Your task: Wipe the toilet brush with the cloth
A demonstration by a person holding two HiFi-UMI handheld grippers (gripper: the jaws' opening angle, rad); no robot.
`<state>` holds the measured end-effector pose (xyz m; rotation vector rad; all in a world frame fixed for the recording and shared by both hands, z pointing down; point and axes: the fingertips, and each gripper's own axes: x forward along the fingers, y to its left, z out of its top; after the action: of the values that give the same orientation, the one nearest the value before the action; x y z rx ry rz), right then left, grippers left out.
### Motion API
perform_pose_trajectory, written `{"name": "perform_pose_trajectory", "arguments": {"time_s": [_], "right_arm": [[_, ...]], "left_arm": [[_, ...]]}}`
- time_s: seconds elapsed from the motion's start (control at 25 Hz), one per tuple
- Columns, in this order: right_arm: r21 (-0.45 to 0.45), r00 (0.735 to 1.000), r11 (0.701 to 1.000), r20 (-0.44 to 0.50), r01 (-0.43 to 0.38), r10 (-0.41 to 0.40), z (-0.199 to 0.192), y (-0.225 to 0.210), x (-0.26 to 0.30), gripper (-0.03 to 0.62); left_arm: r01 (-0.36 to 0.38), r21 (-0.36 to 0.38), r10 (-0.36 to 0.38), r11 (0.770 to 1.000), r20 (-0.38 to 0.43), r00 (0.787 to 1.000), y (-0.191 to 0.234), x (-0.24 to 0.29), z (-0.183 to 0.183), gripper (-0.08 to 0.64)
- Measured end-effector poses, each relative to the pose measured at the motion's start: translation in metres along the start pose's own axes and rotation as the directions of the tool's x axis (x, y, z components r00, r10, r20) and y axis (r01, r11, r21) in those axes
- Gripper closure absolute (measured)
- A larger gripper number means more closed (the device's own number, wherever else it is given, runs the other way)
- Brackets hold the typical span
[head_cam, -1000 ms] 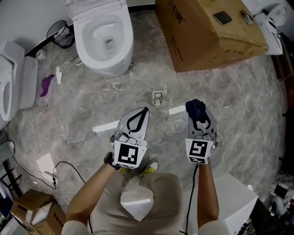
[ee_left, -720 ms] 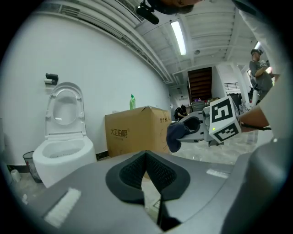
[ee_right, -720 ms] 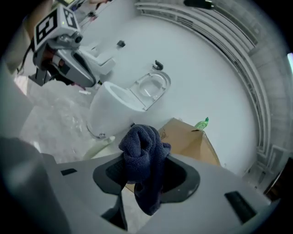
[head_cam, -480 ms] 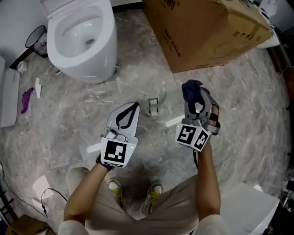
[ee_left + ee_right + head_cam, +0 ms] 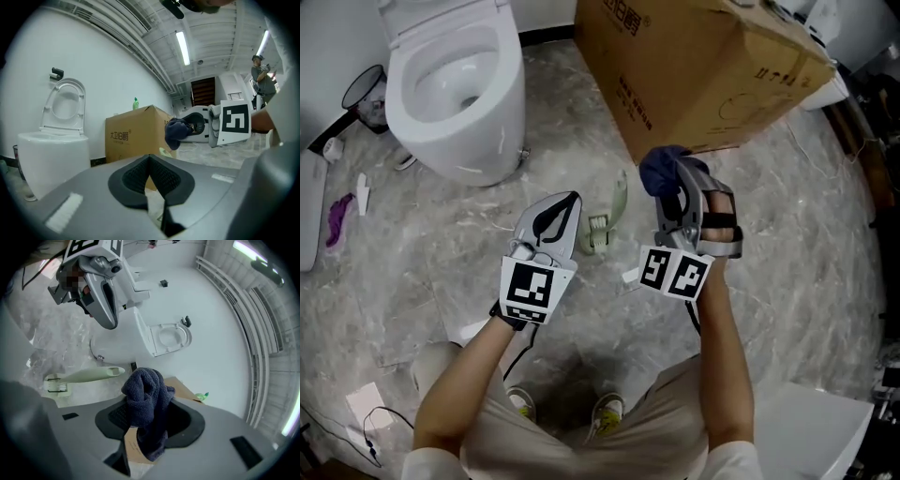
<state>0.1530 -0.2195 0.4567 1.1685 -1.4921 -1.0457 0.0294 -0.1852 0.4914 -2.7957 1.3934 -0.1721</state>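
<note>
One of the pair, the left hand-held gripper (image 5: pixel 570 200), is clenched on nothing; in its own view the dark pads (image 5: pixel 161 178) meet along one line. The right hand-held gripper (image 5: pixel 677 183) is grasping a dark blue cloth (image 5: pixel 662 171). The cloth is bunched into a wad above the jaws, with a tail hanging down between them that hides where the pads close. The pale green toilet brush (image 5: pixel 614 202) lies on the grey marbled floor (image 5: pixel 431 244) between the two grippers, touched by neither. Its handle points toward the cardboard box (image 5: pixel 703 66), whose far side the frame cuts off. From above, the brush head sits just beside the left gripper and its bristles are hard to make out. The white toilet (image 5: pixel 459 94) stands to the left, lid raised.
</note>
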Motion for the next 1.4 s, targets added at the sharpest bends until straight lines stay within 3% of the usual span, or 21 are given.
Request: {"name": "perform_pose_trajectory", "arguments": {"time_s": [0.48, 0.64, 0.96, 1.4], "right_arm": [[-0.226, 0.999, 0.973, -0.013, 0.048, -0.053, 0.022, 0.01, 0.008, 0.416], [-0.259, 0.999, 0.965, -0.013, 0.032, -0.037, 0.025, 0.017, 0.009, 0.416], [-0.309, 0.999, 0.951, -0.033, -0.033, 0.024, 0.024, 0.05, 0.006, 0.419], [-0.316, 0.996, 0.945, -0.051, -0.085, 0.073, 0.019, 0.063, -0.008, 0.419]], "left_arm": [[0.054, 0.016, -0.054, 0.998, -0.019, 0.998, -0.012, 0.007, -0.009, 0.561], [0.072, 0.049, -0.071, 0.996, -0.014, 0.997, -0.017, 0.006, -0.007, 0.561], [0.063, 0.009, -0.062, 0.998, -0.002, 0.998, -0.014, 0.001, -0.004, 0.561], [0.068, 0.006, -0.068, 0.998, -0.011, 0.998, -0.016, 0.001, -0.008, 0.561]]}}
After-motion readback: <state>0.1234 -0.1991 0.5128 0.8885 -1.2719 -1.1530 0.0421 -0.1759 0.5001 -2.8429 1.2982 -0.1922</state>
